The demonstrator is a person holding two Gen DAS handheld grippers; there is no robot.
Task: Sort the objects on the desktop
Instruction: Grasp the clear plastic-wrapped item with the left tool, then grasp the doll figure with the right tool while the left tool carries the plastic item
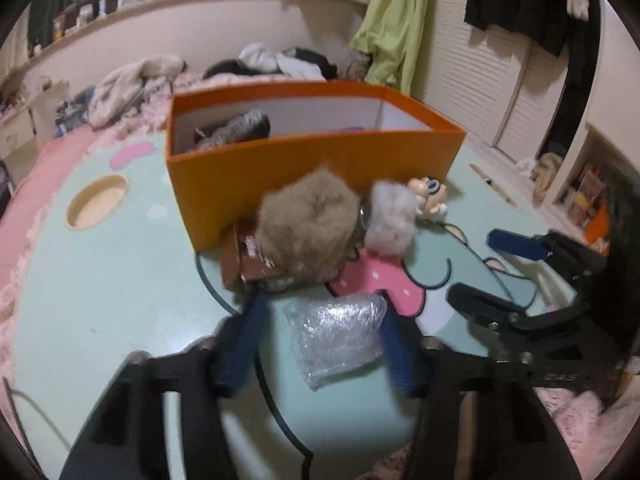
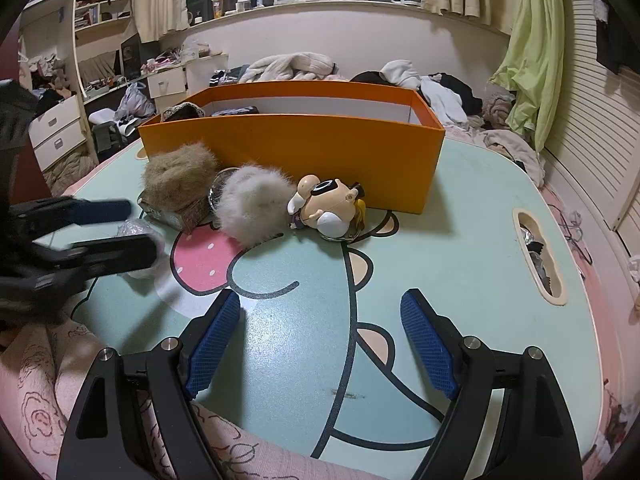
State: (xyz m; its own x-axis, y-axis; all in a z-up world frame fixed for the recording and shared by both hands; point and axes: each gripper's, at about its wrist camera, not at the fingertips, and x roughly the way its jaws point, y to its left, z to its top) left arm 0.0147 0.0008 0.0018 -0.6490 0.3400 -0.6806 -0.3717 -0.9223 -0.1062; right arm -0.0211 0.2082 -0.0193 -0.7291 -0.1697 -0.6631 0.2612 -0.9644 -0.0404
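A clear bubble-wrap packet [image 1: 336, 336] lies on the mint cartoon table [image 1: 120, 280], and my left gripper [image 1: 324, 312] is shut on it with a blue pad on each side. The right wrist view shows that gripper [image 2: 140, 230] at the left edge. Behind the packet, a brown fur ball [image 1: 308, 220] rests on a small brown carton [image 1: 240, 260]. Beside it are a grey-white fur ball [image 1: 390, 220] and a lying toy figurine [image 2: 328, 204]. An orange box [image 2: 300, 152] stands behind them with dark items inside. My right gripper [image 2: 320, 336] hangs open over bare table, holding nothing.
The table has a handle slot [image 2: 540, 256] near its right edge and another slot [image 1: 98, 202] on the left. A pink quilt [image 2: 36, 380] surrounds the table. Piled clothes [image 2: 292, 66] lie on the bed behind the box.
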